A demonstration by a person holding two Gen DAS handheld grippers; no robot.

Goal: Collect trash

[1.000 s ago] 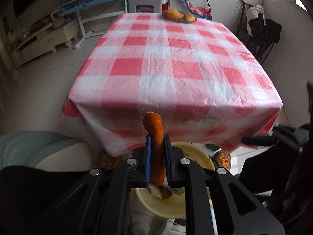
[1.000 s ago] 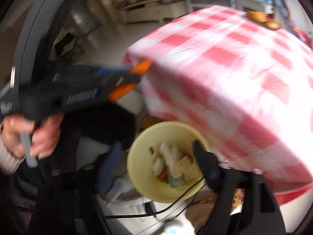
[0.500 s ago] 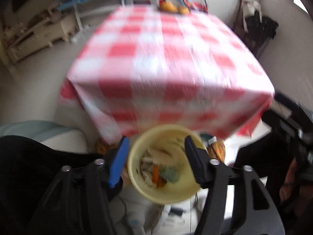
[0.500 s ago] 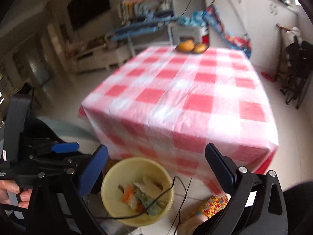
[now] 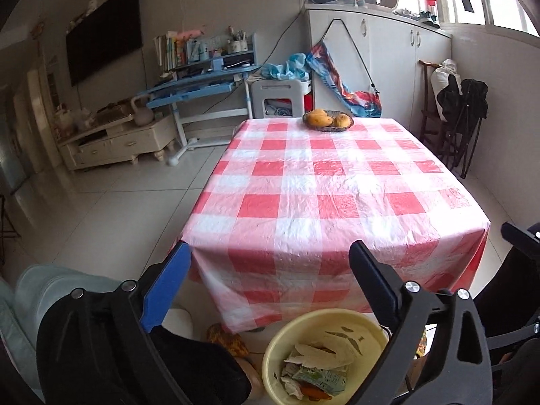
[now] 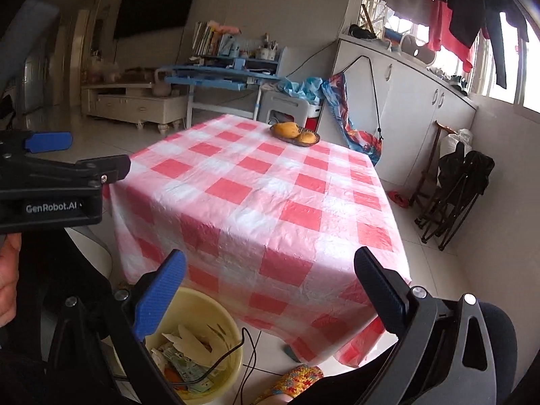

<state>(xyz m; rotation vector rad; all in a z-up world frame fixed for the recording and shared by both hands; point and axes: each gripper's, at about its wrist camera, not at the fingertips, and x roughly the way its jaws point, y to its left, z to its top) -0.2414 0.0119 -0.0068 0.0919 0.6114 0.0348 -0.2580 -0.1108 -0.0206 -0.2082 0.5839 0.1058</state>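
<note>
**A:** Quick check on the left gripper (image 5: 270, 249): gripping anything?

**B:** Nope. Just been opening, wide now, nothing between the pads. Same for the right gripper (image 6: 270, 254): also just been opening, spread wide, empty.

**A:** And the trash (image 5: 317, 368)?

**B:** Piled in the yellow basin (image 5: 324, 314) down on the floor, at the bottom edge of both views. Looks like pale peels, a crumpled wrapper and something orange underneath. In the left wrist view, sits bottom centre-right, partly behind the right-hand finger. In the right wrist view, sits bottom left, tucked behind the blue finger. So, roughly between the two tools and below both, close in front of the near edge of the checked table (image 5: 303, 202).

**A:** Anything left up top to grab?

**B:** Can't spot any. Only a fruit dish (image 5: 327, 121) at the far end, upper centre of the frame, well apart from both tools. Probably not trash.

**A:** Which hand for a next pick, then?

**B:** Hard to call. Both aimed over the tabletop and tilted down about the same, neither clearly nearer to anything. Guessing the collecting is near done, unless some scrap hides out of frame.
</note>
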